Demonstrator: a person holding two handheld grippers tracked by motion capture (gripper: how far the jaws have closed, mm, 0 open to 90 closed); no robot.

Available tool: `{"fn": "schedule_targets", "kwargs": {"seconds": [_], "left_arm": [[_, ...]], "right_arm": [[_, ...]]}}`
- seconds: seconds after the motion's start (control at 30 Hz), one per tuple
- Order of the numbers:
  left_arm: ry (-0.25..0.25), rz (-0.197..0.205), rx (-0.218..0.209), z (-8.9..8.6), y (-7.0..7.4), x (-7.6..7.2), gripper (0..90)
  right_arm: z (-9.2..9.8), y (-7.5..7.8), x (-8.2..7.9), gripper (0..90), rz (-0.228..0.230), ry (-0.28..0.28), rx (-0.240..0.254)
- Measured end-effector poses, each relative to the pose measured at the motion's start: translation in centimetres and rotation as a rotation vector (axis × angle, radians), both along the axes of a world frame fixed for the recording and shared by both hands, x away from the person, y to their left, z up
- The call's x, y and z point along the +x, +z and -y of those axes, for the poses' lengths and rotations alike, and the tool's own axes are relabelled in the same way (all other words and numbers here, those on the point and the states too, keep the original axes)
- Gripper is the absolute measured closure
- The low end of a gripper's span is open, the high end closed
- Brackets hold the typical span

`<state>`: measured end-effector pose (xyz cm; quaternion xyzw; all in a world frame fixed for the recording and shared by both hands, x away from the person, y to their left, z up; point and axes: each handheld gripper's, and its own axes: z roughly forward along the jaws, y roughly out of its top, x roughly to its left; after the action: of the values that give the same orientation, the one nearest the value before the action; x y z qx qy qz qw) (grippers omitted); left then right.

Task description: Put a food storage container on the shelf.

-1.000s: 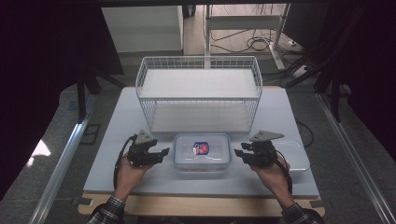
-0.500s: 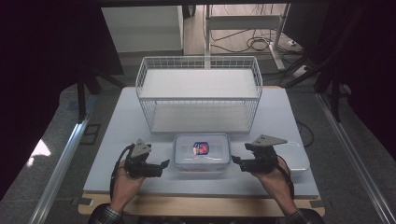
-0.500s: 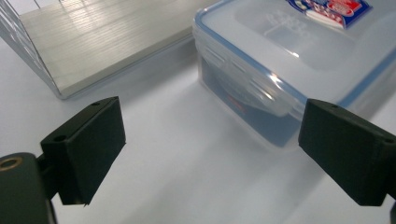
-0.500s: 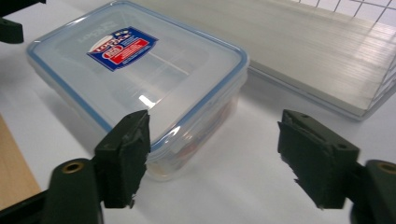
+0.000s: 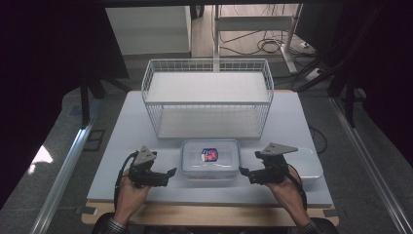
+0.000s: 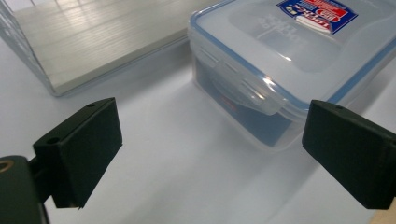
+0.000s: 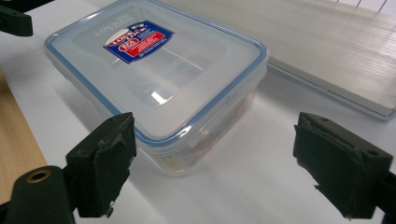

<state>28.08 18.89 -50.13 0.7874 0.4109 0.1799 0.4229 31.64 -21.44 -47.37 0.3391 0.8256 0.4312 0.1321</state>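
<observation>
Near the front edge of the table [image 5: 122, 126], we pull our left gripper [image 5: 165, 175] and right gripper [image 5: 243, 173] slightly back from the lidded plastic food container [image 5: 210, 158]; both jaws stand wide, probably before we grasp it.

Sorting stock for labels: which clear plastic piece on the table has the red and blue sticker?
The lidded container between the tools; the flat clear piece at the table's right edge is plain.

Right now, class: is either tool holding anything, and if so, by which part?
Nothing is held. The left tool and right tool are both open, flanking the box without touching it.
</observation>
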Motion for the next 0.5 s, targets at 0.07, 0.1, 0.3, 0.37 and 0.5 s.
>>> {"fn": "schedule_targets", "kwargs": {"seconds": [0.07, 0.1, 0.3, 0.37, 0.5], "left_arm": [[-0.009, -0.007, -0.011, 0.2, 0.2, 0.0, 5.0], [-0.01, -0.01, -0.015, 0.3, 0.3, 0.1, 5.2], [-0.033, -0.032, -0.018, 1.0, 0.8, 0.7, 4.5], [-0.039, -0.047, -0.015, 1.3, 0.8, 1.0, 4.2], [-0.064, -0.072, -0.056, 1.5, 1.1, 1.5, 3.8]], "right_arm": [[-0.1, -0.1, 0.1, 12.2, -0.001, 0.007, -0.001], [-0.1, -0.1, 0.2, 12.0, -0.002, 0.01, -0.002], [-0.6, 0.1, 0.5, 11.3, -0.009, 0.01, 0.006], [-0.7, 0.2, 0.7, 11.3, -0.013, 0.007, 0.005], [-1.3, 0.3, 0.9, 8.2, -0.017, 0.006, -0.02]]}}
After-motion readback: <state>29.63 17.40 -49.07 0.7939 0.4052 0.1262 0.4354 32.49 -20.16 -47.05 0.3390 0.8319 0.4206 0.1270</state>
